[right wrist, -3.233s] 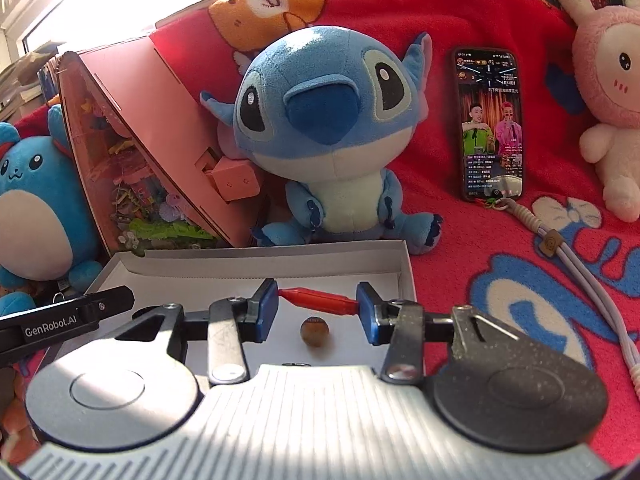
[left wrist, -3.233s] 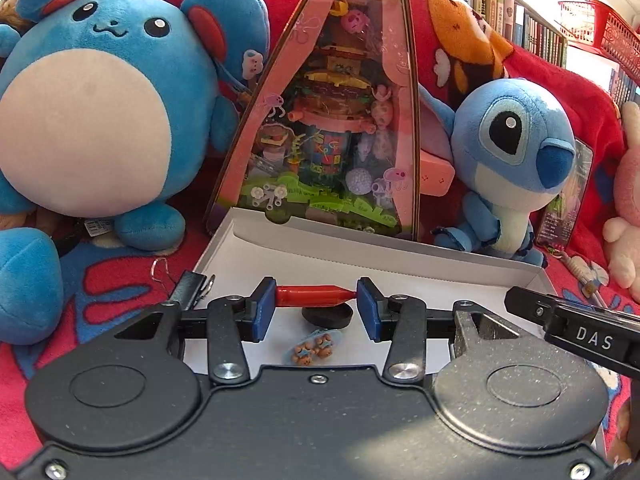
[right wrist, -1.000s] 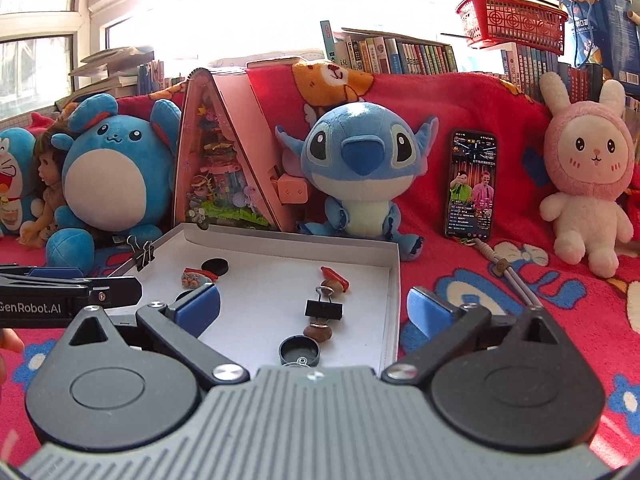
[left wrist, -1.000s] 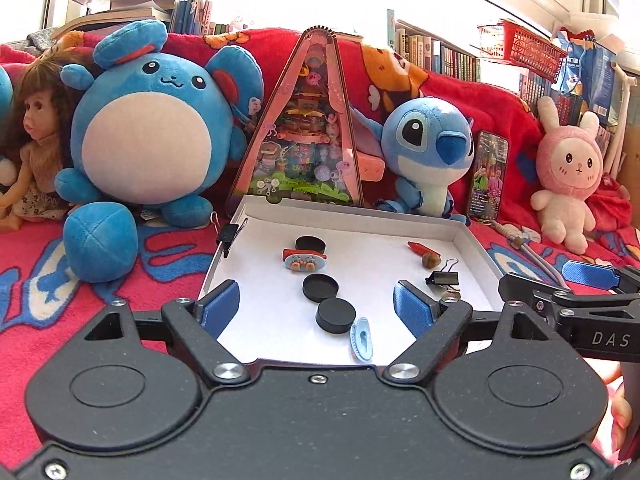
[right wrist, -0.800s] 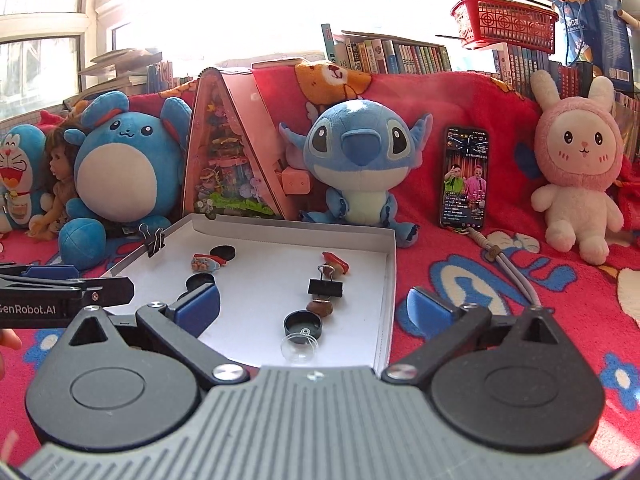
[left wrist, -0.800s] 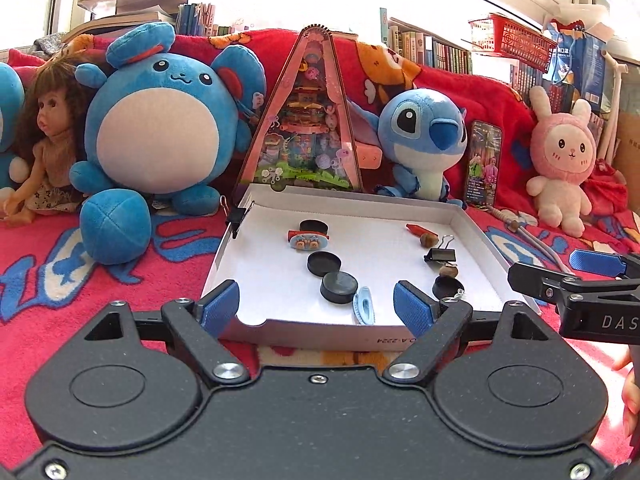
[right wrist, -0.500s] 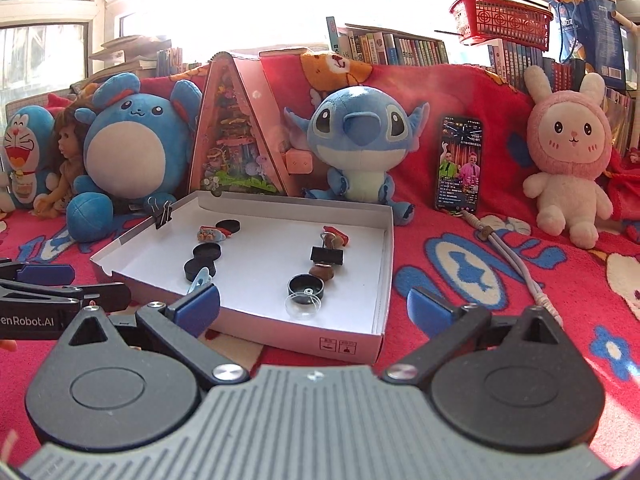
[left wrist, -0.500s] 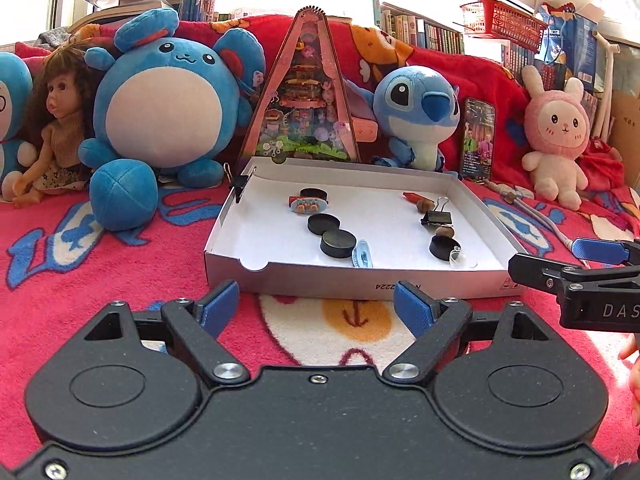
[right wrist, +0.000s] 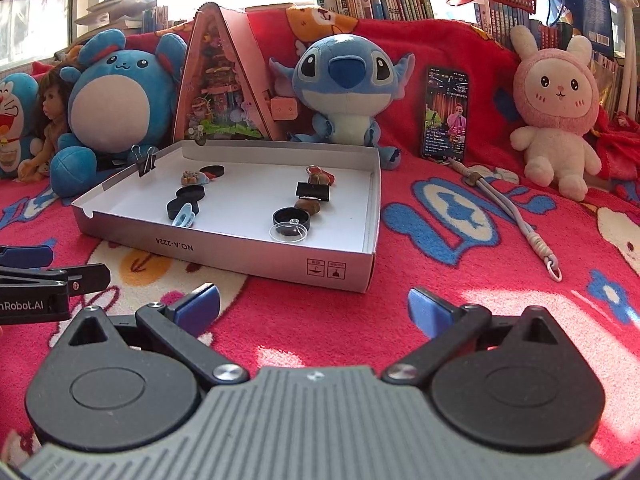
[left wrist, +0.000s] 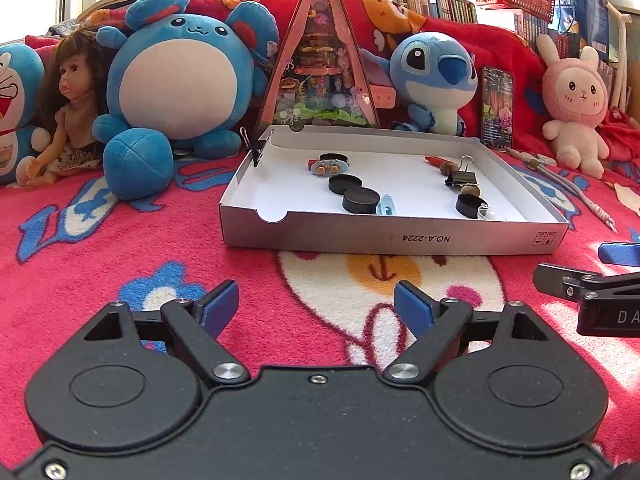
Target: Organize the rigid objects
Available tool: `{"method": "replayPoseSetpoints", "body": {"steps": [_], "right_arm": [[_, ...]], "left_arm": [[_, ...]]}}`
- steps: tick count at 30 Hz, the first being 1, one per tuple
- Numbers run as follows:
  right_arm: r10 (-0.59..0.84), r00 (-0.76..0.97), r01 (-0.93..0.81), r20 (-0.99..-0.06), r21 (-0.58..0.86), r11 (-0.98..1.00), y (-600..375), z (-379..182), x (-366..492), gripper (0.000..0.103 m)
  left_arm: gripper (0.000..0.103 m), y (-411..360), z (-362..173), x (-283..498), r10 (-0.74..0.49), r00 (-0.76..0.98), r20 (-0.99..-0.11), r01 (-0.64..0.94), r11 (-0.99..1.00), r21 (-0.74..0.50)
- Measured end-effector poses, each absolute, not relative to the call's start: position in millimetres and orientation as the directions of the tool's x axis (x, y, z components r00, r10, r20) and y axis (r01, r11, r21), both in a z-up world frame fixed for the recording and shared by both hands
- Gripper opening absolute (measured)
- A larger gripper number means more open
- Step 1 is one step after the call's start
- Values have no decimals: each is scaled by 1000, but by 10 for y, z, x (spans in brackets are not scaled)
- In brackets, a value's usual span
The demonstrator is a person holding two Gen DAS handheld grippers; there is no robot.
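Observation:
A shallow white cardboard box (left wrist: 392, 238) (right wrist: 256, 254) lies on the red blanket and holds small items. On its left are black round caps (left wrist: 360, 200) (right wrist: 191, 193), a blue clip (left wrist: 387, 205) (right wrist: 183, 216) and a small figure charm (left wrist: 329, 166). On its right are a black binder clip (left wrist: 461, 178) (right wrist: 313, 191), a red piece (left wrist: 434, 159), brown nuts (right wrist: 307, 206), a black cap (right wrist: 291, 215) and a clear disc (right wrist: 289, 233). My left gripper (left wrist: 316, 307) and right gripper (right wrist: 314, 309) both stand open and empty over the blanket, well short of the box's front wall.
Plush toys line the back: a blue round one (left wrist: 180, 76), a blue alien (right wrist: 346, 88), a pink rabbit (right wrist: 558, 108) and a doll (left wrist: 74, 108). A pink triangular display (left wrist: 318, 68), a phone (right wrist: 446, 112) and a grey cord (right wrist: 508, 208) lie nearby. Another binder clip (right wrist: 146, 162) grips the box's left wall.
Both grippers have drawn back and sunk from over the box to the blanket in front of it. Earlier each held the red piece in the box; both now stand open and empty.

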State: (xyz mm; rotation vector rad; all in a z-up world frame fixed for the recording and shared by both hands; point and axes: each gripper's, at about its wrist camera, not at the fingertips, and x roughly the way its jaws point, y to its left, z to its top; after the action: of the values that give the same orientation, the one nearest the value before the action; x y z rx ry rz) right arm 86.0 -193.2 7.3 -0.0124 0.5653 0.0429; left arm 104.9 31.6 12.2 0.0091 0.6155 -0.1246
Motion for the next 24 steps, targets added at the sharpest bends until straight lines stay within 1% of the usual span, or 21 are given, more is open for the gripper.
{"method": "replayPoseSetpoints", "body": {"steps": [5,13,19,24], "right_arm": [[35,831,-45,-555,-5,999,-1907,2,885,103],[41,792,-53,-609,-2,999,-1894,-127,954,103],[40,784,-55,-619,-5,998,-1879,-134,965,103],[35,785,-48,-619,-3,999,-1876,-123,970,103]], "left_arm": [[84,307,60,1095,-99,795,-598,100,995,-31],[90,295,17,1124,-90,784,-614,95,995,-24],[96,271,-1,1139,-79,777,-625,92,996,-12],[98,263,-9,1147,-75,774,-629,91,996,-7]]}}
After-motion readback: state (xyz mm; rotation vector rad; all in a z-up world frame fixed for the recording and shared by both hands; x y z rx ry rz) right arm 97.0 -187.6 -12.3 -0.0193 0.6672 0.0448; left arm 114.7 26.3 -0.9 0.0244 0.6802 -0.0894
